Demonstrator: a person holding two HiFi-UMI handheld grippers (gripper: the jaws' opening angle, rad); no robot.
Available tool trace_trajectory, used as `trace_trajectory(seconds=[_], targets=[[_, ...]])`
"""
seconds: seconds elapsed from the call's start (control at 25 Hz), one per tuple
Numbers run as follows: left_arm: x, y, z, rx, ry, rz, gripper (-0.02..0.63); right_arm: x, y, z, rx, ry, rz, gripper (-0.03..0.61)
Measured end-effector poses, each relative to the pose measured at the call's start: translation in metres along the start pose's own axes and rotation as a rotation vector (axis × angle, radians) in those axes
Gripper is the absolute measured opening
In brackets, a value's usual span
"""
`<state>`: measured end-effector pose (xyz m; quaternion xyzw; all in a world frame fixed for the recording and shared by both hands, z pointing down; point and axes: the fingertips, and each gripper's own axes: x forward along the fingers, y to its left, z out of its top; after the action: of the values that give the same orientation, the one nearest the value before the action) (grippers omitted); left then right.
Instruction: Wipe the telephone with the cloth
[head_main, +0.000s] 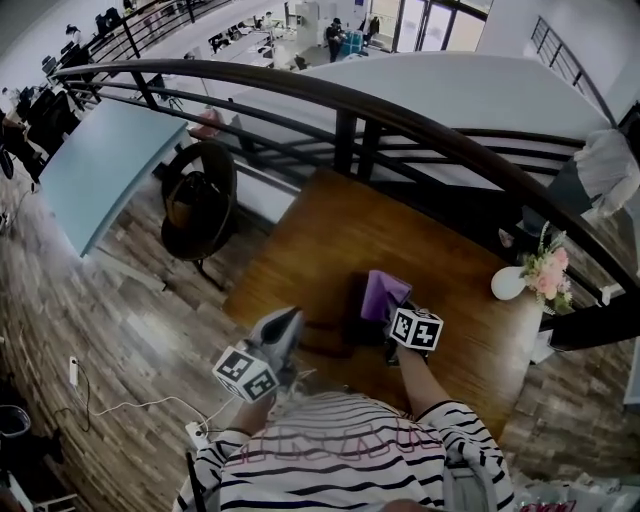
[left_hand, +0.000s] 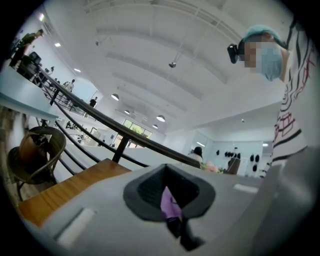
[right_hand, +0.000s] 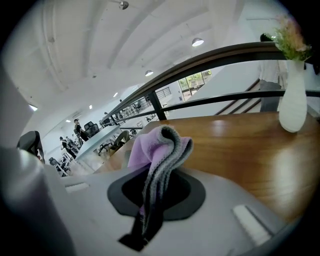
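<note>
my right tool grips the purple cloth over the telephone; my left tool, clenched, hangs beside it

White vase, flowers, wooden table, chair

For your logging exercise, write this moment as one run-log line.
right gripper: shut on cloth above table | left gripper: shut on purple strip | telephone: dark shape by cloth, unclear
</note>
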<state>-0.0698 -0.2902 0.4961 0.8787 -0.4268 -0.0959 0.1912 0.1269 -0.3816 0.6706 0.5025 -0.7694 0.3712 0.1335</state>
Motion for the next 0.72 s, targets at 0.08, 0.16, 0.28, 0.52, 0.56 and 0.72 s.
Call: trace_trajectory(seconds=[0.08,0.16,0.28,0.52,0.56,0.72], targets=[[0.004,-0.002,-0.001,-0.005,0.005,-0.013,0.000,-0.006,-0.011,0.001,0.013,-0.011,-0.028,0.037],[0.007,-0.004,-0.002,-0.007,0.009,-0.028,0.000,-0.012,-0.023,0.001,0.024,-0.021,-0.056,0.037],[0.011,-0.007,-0.004,-0.009,0.013,-0.047,0.000,-0.021,-0.037,0.002,0.028,-0.032,-0.099,0.037],[0.006,-0.009,-0.003,-0.008,0.017,-0.070,0.000,-0.032,-0.036,0.002,0.036,-0.064,-0.131,0.037],[0.005,-0.010,-0.002,-0.008,0.016,-0.070,0.000,-0.034,-0.032,0.003,0.037,-0.076,-0.126,0.037],[-0.005,-0.010,-0.001,-0.005,0.016,-0.063,0.000,-0.045,-0.009,0.008,0.041,-0.152,-0.080,0.035]])
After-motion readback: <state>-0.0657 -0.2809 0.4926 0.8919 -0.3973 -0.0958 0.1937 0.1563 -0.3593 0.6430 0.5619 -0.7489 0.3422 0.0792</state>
